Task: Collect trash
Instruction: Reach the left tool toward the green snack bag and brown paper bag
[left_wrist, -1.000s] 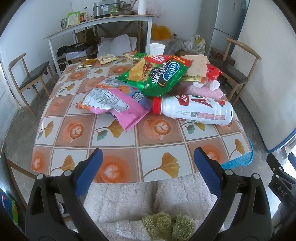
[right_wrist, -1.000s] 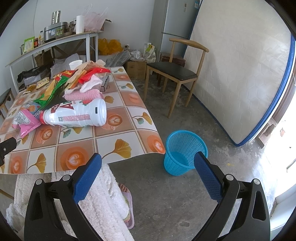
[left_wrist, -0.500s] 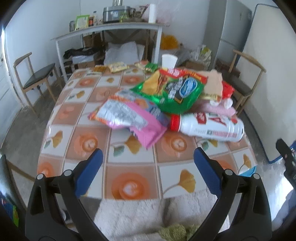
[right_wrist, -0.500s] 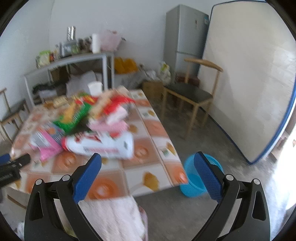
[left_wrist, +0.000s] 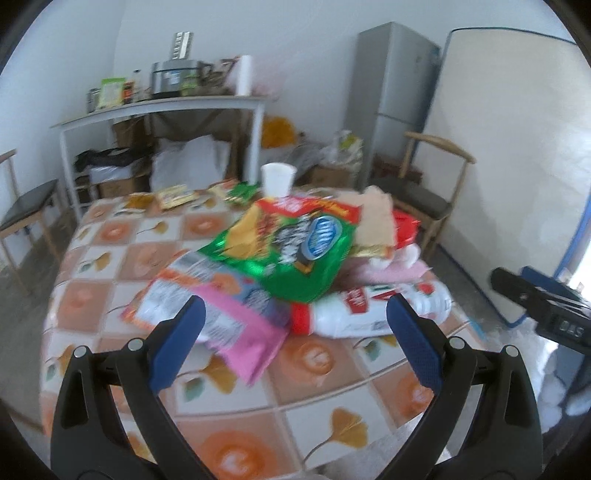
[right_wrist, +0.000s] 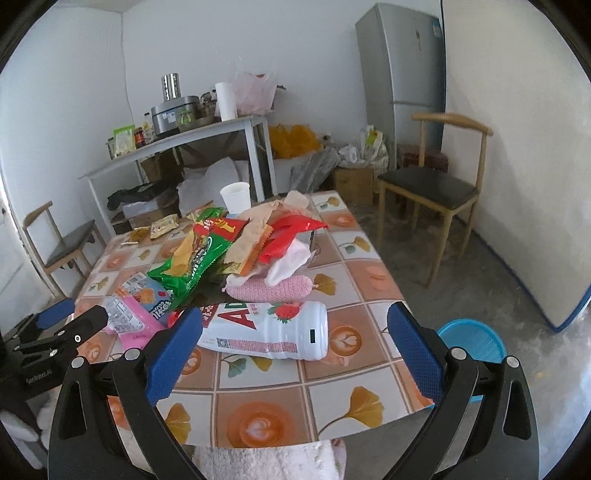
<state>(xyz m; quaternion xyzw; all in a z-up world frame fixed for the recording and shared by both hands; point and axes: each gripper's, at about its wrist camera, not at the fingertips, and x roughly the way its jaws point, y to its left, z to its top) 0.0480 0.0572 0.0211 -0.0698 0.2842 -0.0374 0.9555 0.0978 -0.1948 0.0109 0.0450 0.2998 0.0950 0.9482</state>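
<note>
Compared with a second earlier, both grippers had risen and swung toward the table (right_wrist: 369, 291): the right wrist view, which had looked mostly at floor and the blue basket (right_wrist: 471, 341), now faced the trash pile square on, and the left wrist view sat higher and closer, blurred by motion. The left gripper (left_wrist: 293, 341) hung spread wide with nothing between its fingers, above the table's near edge in front of the pink snack bag (left_wrist: 236, 325). The right gripper (right_wrist: 295, 354) was likewise released and empty, above the near edge, with the white bottle (right_wrist: 269, 330) lying on its side just beyond. Counted on the table: one white bottle with a red cap, one pink snack bag, one large green snack bag (right_wrist: 192, 267) heaped behind the bottle, one red wrapper (right_wrist: 291, 236), one pink roll (right_wrist: 273, 290) touching the bottle's far side, one white paper cup (right_wrist: 235, 197) at the table's far end, and several small packets there, too blurred to number. One blue basket stood on the floor right of the table. Two chairs stood well apart from it.
</note>
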